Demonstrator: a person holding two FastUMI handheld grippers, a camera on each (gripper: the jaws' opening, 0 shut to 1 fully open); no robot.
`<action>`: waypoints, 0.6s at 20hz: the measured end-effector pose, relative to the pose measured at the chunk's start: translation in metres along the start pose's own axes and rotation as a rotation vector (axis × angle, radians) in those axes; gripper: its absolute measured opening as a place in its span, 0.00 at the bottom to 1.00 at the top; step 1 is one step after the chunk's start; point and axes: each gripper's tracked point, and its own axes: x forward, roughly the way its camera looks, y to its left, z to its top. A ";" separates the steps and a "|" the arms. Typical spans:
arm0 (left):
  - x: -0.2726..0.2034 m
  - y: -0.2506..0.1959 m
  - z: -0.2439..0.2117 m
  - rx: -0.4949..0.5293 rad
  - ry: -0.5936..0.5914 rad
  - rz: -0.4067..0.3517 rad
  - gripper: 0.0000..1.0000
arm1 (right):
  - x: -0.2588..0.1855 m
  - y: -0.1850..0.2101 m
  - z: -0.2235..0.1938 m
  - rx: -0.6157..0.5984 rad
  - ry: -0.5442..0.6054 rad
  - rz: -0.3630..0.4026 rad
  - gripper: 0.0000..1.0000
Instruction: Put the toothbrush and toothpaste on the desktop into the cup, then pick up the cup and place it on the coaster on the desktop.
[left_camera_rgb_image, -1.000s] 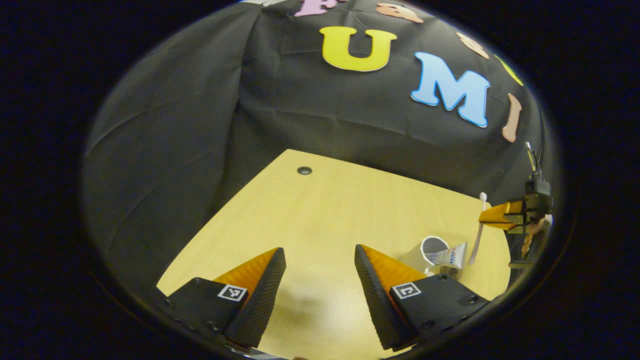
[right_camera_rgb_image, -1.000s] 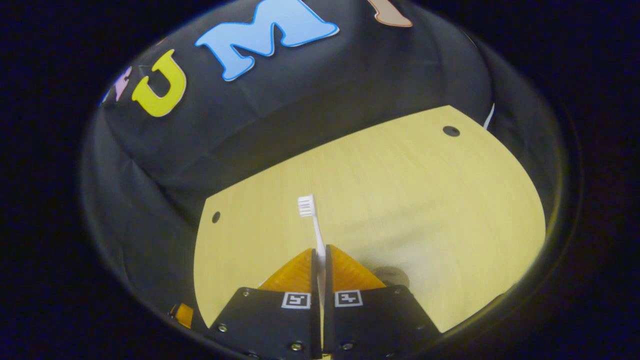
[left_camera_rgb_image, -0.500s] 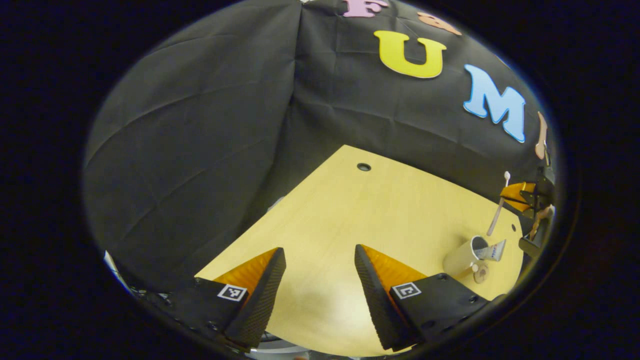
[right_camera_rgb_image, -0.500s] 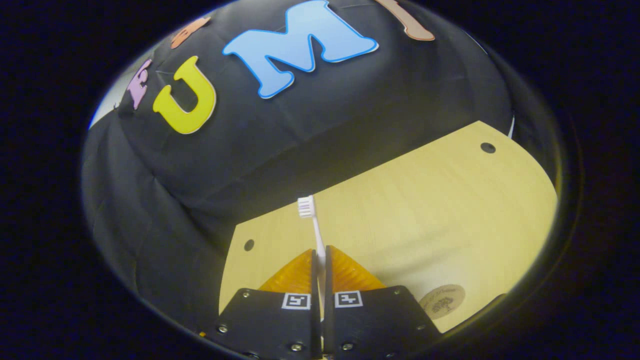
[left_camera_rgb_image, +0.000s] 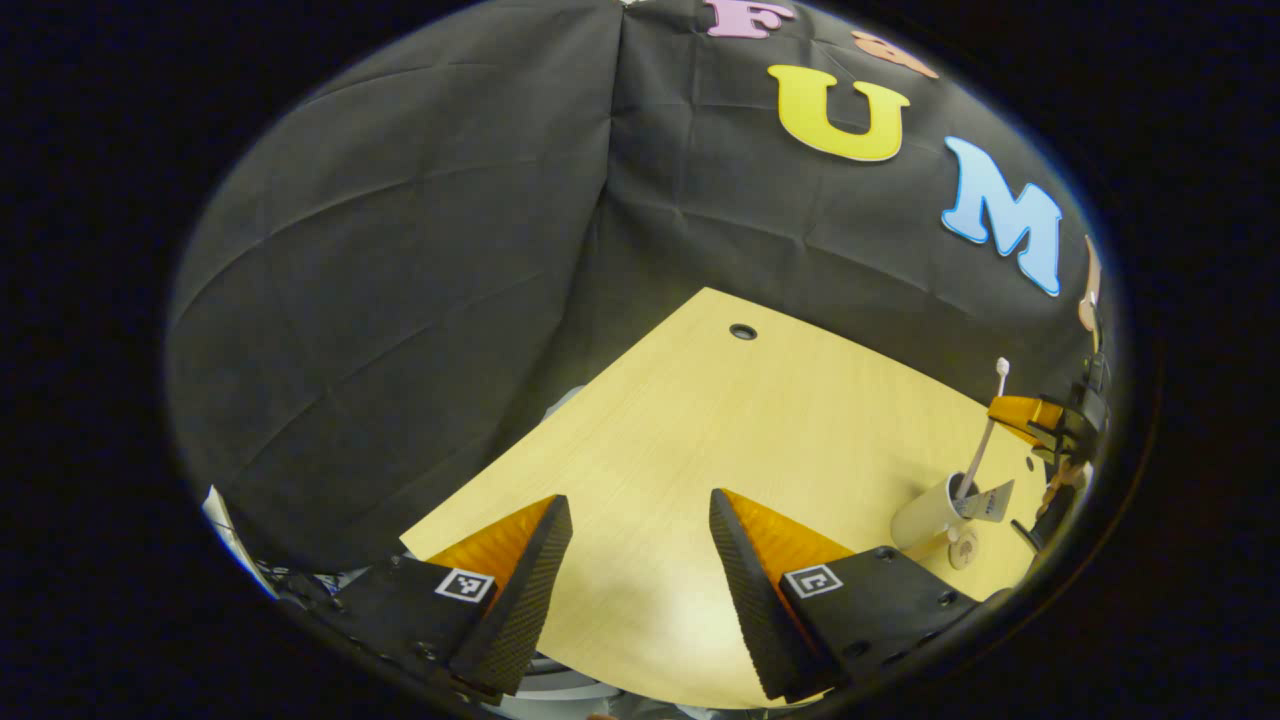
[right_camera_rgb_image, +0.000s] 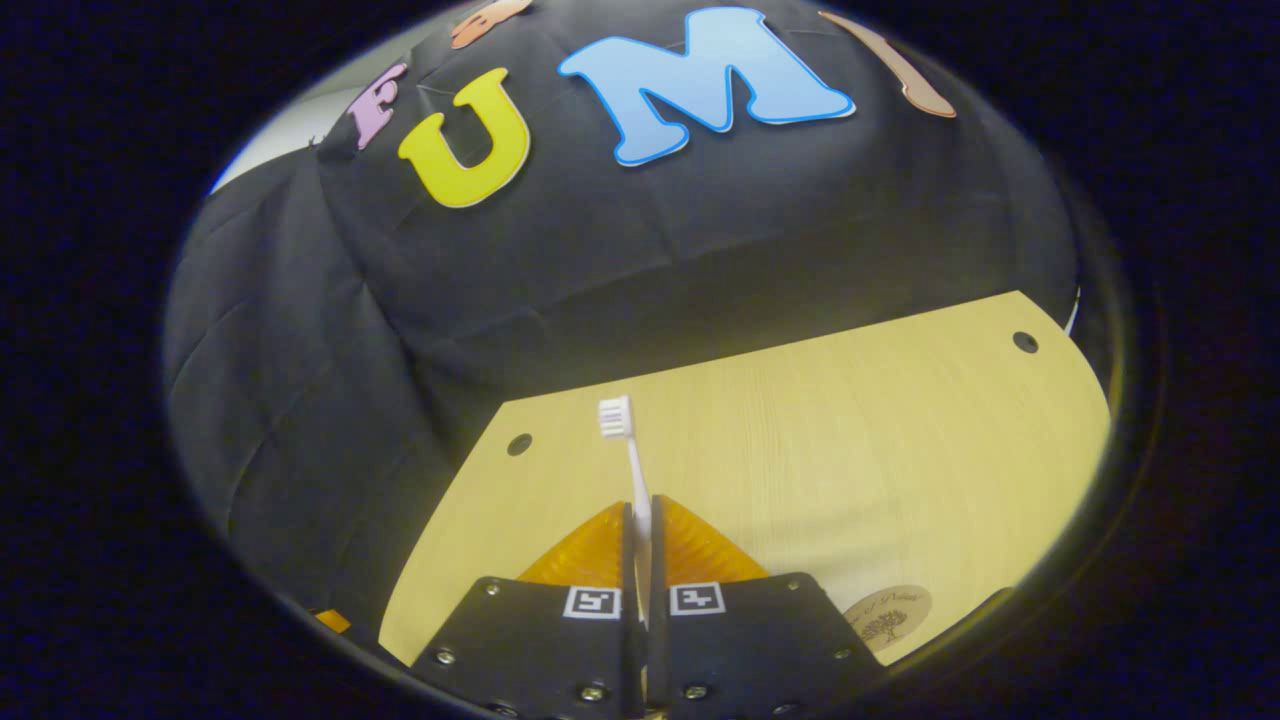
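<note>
A white cup (left_camera_rgb_image: 922, 517) stands on the wooden desk (left_camera_rgb_image: 760, 430) at the far right of the left gripper view, with the toothpaste tube (left_camera_rgb_image: 988, 499) sticking out of its mouth. My right gripper (left_camera_rgb_image: 1002, 410) hangs above the cup, shut on the white toothbrush (left_camera_rgb_image: 984, 432), whose lower end dips into the cup's mouth. In the right gripper view the toothbrush (right_camera_rgb_image: 630, 460) rises bristles-up from between that gripper's (right_camera_rgb_image: 640, 512) closed fingers. A round coaster (left_camera_rgb_image: 965, 548) lies right beside the cup. My left gripper (left_camera_rgb_image: 637, 510) is open over bare desk, holding nothing.
The coaster (right_camera_rgb_image: 888, 615) also lies low on the right in the right gripper view. The desk has small round cable holes (left_camera_rgb_image: 743, 331) (right_camera_rgb_image: 519, 444) (right_camera_rgb_image: 1024, 342) near its far edge. Black cloth walls close in behind and to the left of the desk.
The right gripper carried the toothbrush from beside the cup to over it and lowered its end into the mouth. The left gripper drew back to the left, still open.
</note>
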 end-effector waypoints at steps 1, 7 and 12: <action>-0.001 -0.003 0.000 0.005 0.000 -0.003 0.91 | -0.002 -0.002 0.001 -0.009 -0.019 -0.001 0.04; -0.008 -0.024 0.002 0.027 -0.008 -0.034 0.91 | -0.023 -0.007 -0.007 0.001 -0.062 0.010 0.07; -0.008 -0.041 0.001 0.049 -0.008 -0.069 0.91 | -0.045 -0.009 -0.044 -0.059 -0.022 -0.003 0.11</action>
